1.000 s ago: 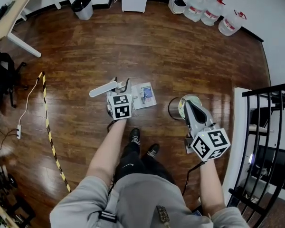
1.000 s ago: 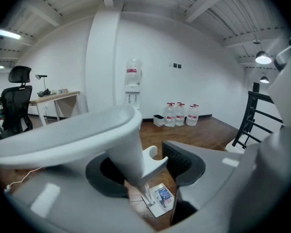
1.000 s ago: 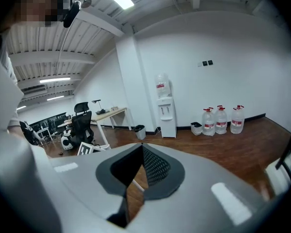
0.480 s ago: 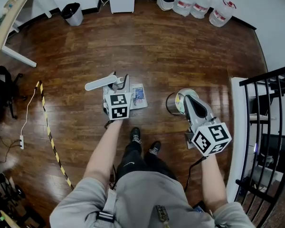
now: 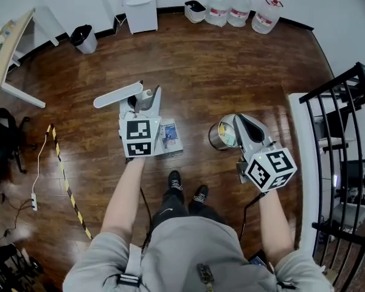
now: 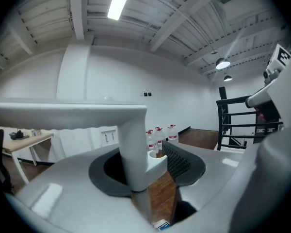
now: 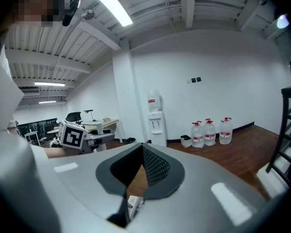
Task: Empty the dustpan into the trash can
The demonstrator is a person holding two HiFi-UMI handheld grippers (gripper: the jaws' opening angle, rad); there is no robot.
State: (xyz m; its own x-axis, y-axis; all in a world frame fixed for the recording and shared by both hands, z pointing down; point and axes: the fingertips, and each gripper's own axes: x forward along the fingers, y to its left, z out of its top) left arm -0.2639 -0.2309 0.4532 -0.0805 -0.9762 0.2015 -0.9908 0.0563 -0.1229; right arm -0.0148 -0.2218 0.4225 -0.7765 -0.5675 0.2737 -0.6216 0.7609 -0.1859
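Dark wood flooring (image 5: 231,72) is shown in the head view, where the dustpan (image 5: 117,95), visible only as a white handle bar and stem, is held up in the left gripper (image 5: 145,99). It is kept well apart from the silver trash can (image 5: 218,137), which stands on the boards to its right. A printed packet (image 5: 169,137) is seen lying on the floor just beside that gripper's marker cube. The right gripper (image 5: 239,121) is pictured overlapping the can's right edge. In the left gripper view, the dustpan's stem is clamped upright between the pads, with the jaws roughly half open and having just been closing on it. The handle bar is seen running off to the left above them. In the right gripper view, the jaws are brought together at their tips with nothing held. Three water jugs (image 7: 209,131) and a dispenser (image 7: 155,118) are lined up against the far wall.
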